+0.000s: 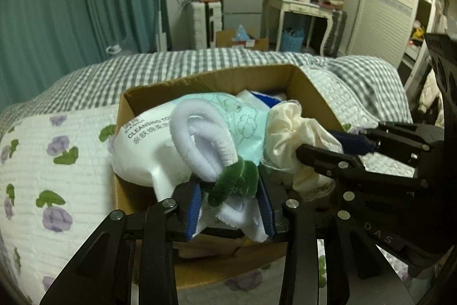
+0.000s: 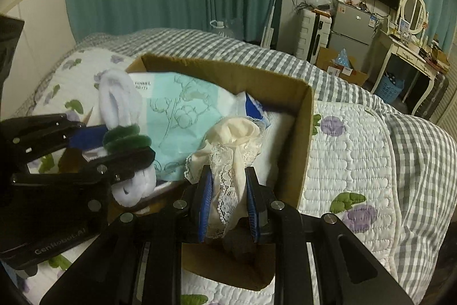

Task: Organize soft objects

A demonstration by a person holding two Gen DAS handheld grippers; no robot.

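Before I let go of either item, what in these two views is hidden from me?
- Floor of the brown cardboard box: both views, covered by the white-and-mint cleansing towel pack.
- Blue-and-white item: mostly buried under that pack.
- Lower end of the cream lace-trimmed cloth: right wrist view, behind the right tool.
- White-and-green plush piece: base pinched inside the left tool.

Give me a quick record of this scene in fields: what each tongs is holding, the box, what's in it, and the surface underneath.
left tongs: shut on white and green sock bundle
right tongs: shut on cream lace cloth
container: open cardboard box
already inside: cleansing towel pack
surface: floral quilt on bed
held items: over the box
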